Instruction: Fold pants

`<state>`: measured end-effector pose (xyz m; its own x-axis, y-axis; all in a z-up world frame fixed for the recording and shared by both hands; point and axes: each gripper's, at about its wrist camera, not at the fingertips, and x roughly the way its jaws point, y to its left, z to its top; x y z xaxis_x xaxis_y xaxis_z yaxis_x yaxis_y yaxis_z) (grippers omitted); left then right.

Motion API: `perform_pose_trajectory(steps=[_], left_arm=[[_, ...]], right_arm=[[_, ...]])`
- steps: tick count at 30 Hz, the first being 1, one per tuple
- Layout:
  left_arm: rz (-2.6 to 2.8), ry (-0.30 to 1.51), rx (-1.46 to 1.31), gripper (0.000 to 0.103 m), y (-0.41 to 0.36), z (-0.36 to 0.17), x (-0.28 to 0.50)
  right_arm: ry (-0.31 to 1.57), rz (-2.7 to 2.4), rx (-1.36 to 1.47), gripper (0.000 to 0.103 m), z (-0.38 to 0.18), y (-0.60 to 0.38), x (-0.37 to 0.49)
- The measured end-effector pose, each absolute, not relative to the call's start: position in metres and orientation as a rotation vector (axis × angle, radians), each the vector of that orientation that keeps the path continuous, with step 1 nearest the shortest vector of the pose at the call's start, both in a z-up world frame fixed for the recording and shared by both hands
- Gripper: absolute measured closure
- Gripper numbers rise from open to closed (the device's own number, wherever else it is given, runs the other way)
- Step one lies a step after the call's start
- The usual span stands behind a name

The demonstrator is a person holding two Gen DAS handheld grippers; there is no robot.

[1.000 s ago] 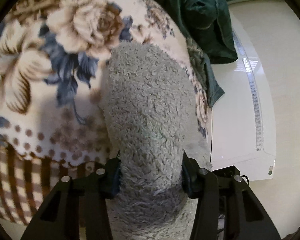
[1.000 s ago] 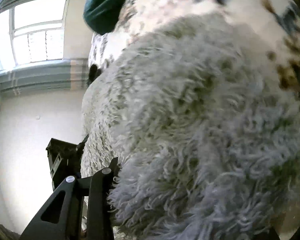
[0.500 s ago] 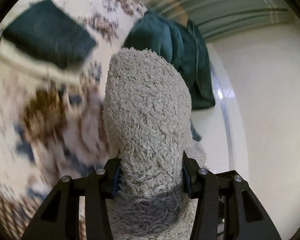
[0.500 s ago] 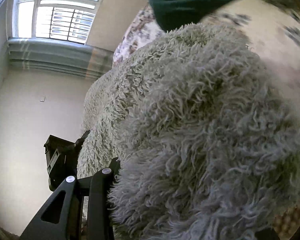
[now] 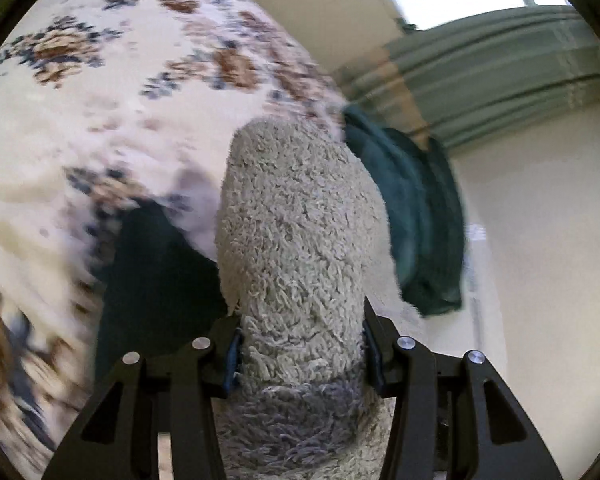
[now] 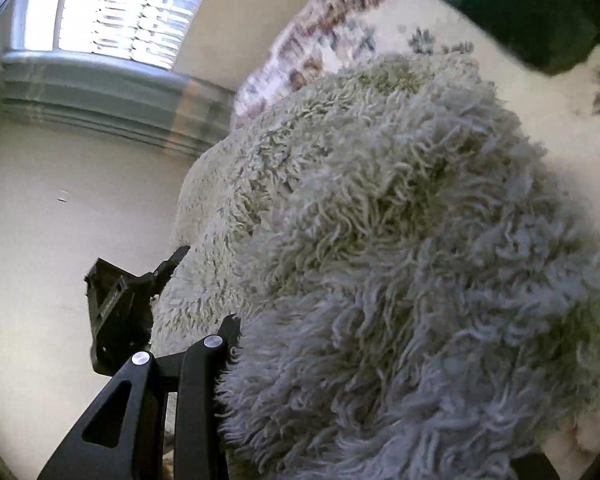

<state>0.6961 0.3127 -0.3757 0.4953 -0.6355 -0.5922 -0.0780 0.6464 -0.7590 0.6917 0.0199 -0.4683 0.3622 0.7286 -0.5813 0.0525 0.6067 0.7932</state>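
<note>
The pants (image 5: 296, 240) are shaggy grey fleece. My left gripper (image 5: 300, 350) is shut on a thick bunch of them, and the fabric rises ahead between the fingers. In the right wrist view the fleece pants (image 6: 400, 260) fill most of the frame. My right gripper's left finger (image 6: 196, 380) presses against the fleece; its right finger is hidden under the fabric. The left gripper (image 6: 120, 304) shows there at the left, holding the same cloth. Both ends are lifted above a floral bedspread (image 5: 100, 100).
A folded dark green garment (image 5: 416, 220) lies on the bed's right edge, and another dark green piece (image 5: 156, 280) lies to the left below the pants. A dark green cloth (image 6: 520, 8) shows at top right. A window (image 6: 120, 12) and grey-green curtains (image 5: 480, 80) are behind.
Both grippers have lifted and tilted up with the pants. The view has swung from the bedspread toward the wall, curtain and window. The grip on the fleece has not changed.
</note>
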Motion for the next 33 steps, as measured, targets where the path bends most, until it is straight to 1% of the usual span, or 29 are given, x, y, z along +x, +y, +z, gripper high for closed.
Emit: perform_pose_trajectory(steps=[1,2,3,4,5,6,8,9,11,12,13,14,15,17,22,27,33], left_arm=[[-0.365,1.046,-0.802,0.059,0.321,-0.392,0.703],[-0.343,1.075,-0.784,0.058,0.328,-0.404,0.707],[-0.315,1.121,-0.766,0.058,0.337,-0.422,0.709],[-0.310,1.139,-0.761,0.058,0.341,-0.432,0.709],[-0.307,1.147,-0.753,0.055,0.343,-0.438,0.706],[-0.303,1.149,-0.747,0.055,0.348,-0.442,0.705],[-0.309,1.149,-0.750,0.052,0.349,-0.441,0.701],[-0.304,1.153,-0.737,0.051,0.349,-0.438,0.699],[-0.286,1.160,-0.699,0.050,0.346,-0.428,0.694],[-0.261,1.167,-0.651,0.047,0.341,-0.421,0.690],[-0.239,1.174,-0.619,0.041,0.340,-0.418,0.688],[-0.223,1.178,-0.601,0.036,0.345,-0.418,0.689],[-0.195,1.184,-0.572,0.033,0.343,-0.413,0.686],[-0.134,1.190,-0.488,0.024,0.337,-0.400,0.676],[-0.024,1.188,-0.287,0.016,0.309,-0.369,0.650],[0.044,1.168,-0.137,0.016,0.270,-0.331,0.611],[0.049,1.095,-0.101,0.016,0.233,-0.269,0.556]], right_arm=[[1.169,0.499,0.821,0.065,-0.481,0.030,0.697],[1.194,0.483,0.810,0.064,-0.487,0.052,0.736],[1.213,0.473,0.796,0.061,-0.493,0.056,0.735],[1.240,0.462,0.785,0.053,-0.498,0.060,0.736],[1.262,0.449,0.785,0.043,-0.501,0.058,0.733],[1.272,0.437,0.784,0.038,-0.502,0.057,0.731],[1.287,0.400,0.754,0.016,-0.503,0.053,0.728],[1.294,0.375,0.731,0.013,-0.504,0.051,0.724],[1.303,0.335,0.671,0.011,-0.498,0.041,0.717],[1.312,0.310,0.638,0.011,-0.494,0.038,0.715],[1.319,0.275,0.591,0.007,-0.488,0.033,0.711],[1.318,0.246,0.556,0.001,-0.485,0.018,0.701],[1.325,0.215,0.517,0.000,-0.481,0.013,0.696],[1.322,0.159,0.453,0.000,-0.468,0.003,0.687],[1.275,0.007,0.278,0.000,-0.425,-0.014,0.663],[1.187,-0.094,0.106,0.000,-0.359,-0.010,0.628],[1.092,-0.089,0.012,0.000,-0.273,-0.014,0.565]])
